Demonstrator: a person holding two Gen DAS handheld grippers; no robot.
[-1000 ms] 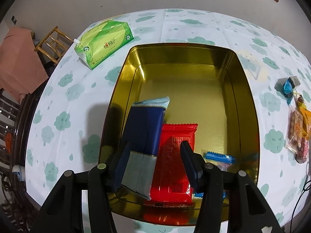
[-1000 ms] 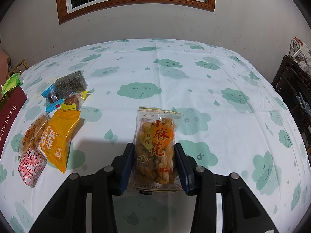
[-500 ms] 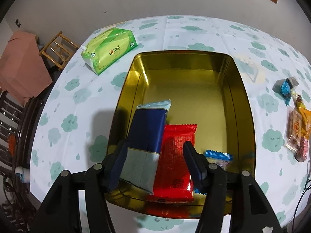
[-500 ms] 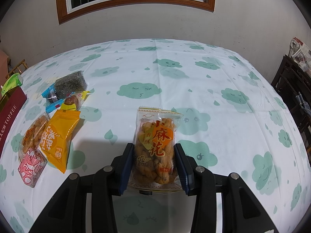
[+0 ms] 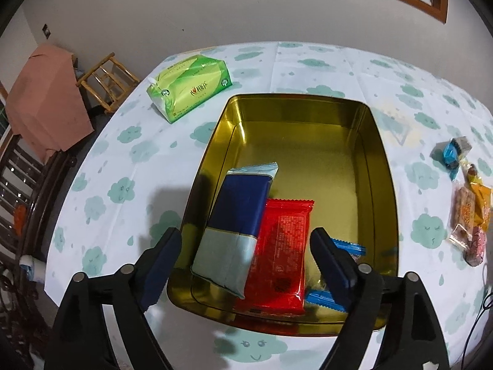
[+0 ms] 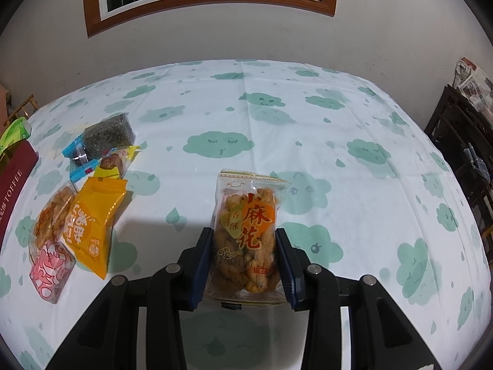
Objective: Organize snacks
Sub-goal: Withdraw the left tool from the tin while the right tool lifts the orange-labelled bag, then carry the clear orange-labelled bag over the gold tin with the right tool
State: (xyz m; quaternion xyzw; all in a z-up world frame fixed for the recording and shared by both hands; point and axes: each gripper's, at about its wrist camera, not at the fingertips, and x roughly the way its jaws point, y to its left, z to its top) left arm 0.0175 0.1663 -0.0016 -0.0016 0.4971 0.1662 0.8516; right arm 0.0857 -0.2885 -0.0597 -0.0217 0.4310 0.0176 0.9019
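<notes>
A gold tin (image 5: 379, 166) stands on the cloud-print tablecloth. Inside it lie a blue-and-grey packet (image 5: 243, 203), a red packet (image 5: 283, 246) and small blue wrappers (image 5: 348, 248). My left gripper (image 5: 245, 234) hovers over the tin's near end. Its jaws are opening and stand wide apart, clear of both packets. In the right wrist view a clear bag of fried dough twists (image 6: 246, 225) lies on the cloth. My right gripper (image 6: 244, 234) is closing on it, pads pressed against both its sides.
A green tissue pack (image 5: 191, 89) lies beyond the tin's far left corner. Loose snacks sit left of the right gripper: an orange packet (image 6: 92, 222), a pink one (image 6: 50, 265) and a dark one (image 6: 107, 135). The tin's dark red side (image 6: 14, 191) shows at the left edge.
The left jaws have spread wide and let go of the blue-and-grey packet, which now rests in the tin, and the gripper has drawn back a little. The right gripper keeps still on the bag.
</notes>
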